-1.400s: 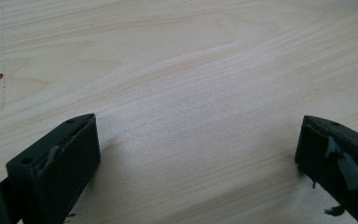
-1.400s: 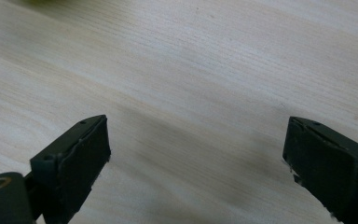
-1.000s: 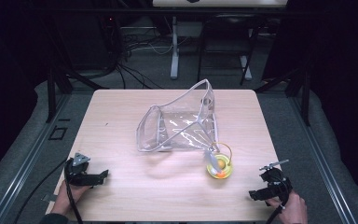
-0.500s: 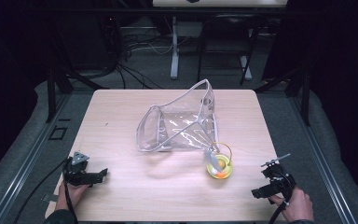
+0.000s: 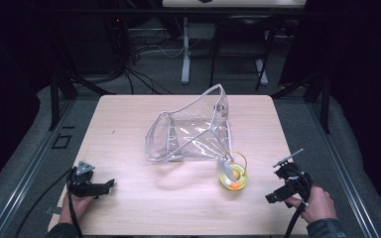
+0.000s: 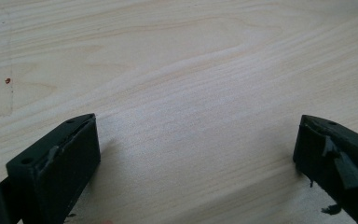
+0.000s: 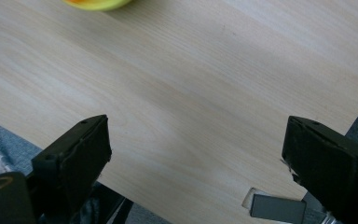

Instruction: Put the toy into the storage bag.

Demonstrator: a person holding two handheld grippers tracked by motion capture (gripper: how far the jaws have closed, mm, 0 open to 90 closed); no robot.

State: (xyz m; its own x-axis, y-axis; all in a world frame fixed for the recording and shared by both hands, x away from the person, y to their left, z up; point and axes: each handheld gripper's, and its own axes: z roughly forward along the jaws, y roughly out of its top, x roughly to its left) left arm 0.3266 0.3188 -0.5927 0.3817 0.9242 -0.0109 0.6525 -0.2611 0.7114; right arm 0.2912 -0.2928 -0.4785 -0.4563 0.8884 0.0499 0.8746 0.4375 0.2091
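A clear plastic pouch [image 5: 191, 133] with a pale trim lies open in the middle of the wooden table [image 5: 129, 124]. A small yellow-green round thing with orange on it [image 5: 233, 177] sits just off the pouch's near right corner; its edge shows at the top of the right gripper view [image 7: 97, 3]. My left gripper [image 5: 110, 185] rests at the table's near left, open, jaws wide over bare wood [image 6: 196, 135]. My right gripper [image 5: 273, 197] is at the near right edge, open and holding nothing [image 7: 196, 154].
Dark metal frame posts [image 5: 55, 99] and cables [image 5: 139, 49] stand beyond the table's far side. Grey carpet [image 5: 15, 163] surrounds the table. A small grey plate [image 7: 277, 207] shows at the table's edge in the right gripper view.
Both hands have drawn back slightly toward the near edge of the table; the right gripper has shifted a little rightward. The pouch and the round thing have stayed put.
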